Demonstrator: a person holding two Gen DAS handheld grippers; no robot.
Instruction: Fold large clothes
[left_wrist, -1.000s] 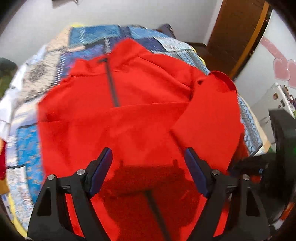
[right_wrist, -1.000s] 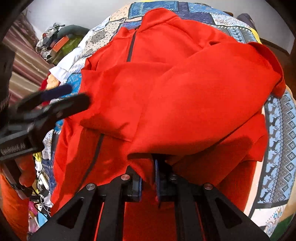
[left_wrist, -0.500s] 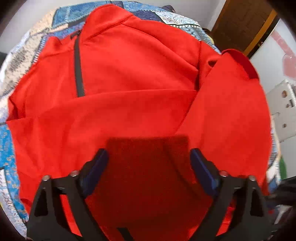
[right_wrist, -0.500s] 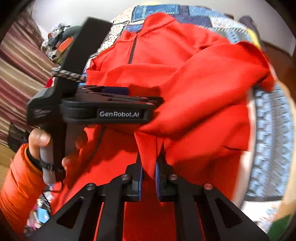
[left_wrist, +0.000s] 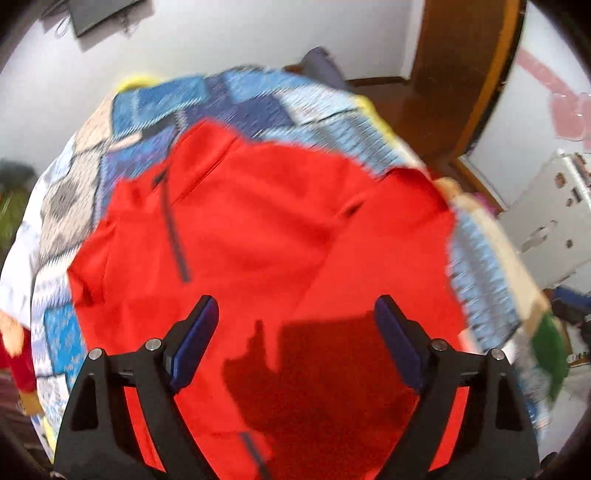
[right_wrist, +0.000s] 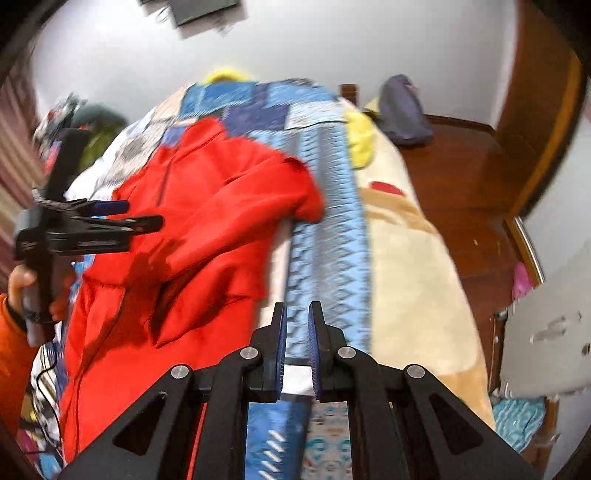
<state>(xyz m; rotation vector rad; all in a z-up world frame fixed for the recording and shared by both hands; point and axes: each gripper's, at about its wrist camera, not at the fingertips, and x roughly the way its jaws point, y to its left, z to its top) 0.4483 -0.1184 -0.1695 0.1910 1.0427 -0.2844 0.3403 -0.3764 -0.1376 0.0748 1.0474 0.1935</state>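
Jacket (left_wrist: 258, 229) red, lying on patchwork bedspread (right_wrist: 325, 229), collar far, zip axis running away | left gripper (left_wrist: 295, 332) spread wide, empty, directly above it, nearer | right gripper (right_wrist: 295, 332) nearly closed, holding nothing, off garment's right edge.

The left wrist view looks down close over the red jacket (left_wrist: 258, 229), facing the bed's far wall. The right wrist view sits further right, over the patchwork quilt (right_wrist: 325, 236). Both share jacket, quilt, wall and the wooden door (left_wrist: 465, 74).
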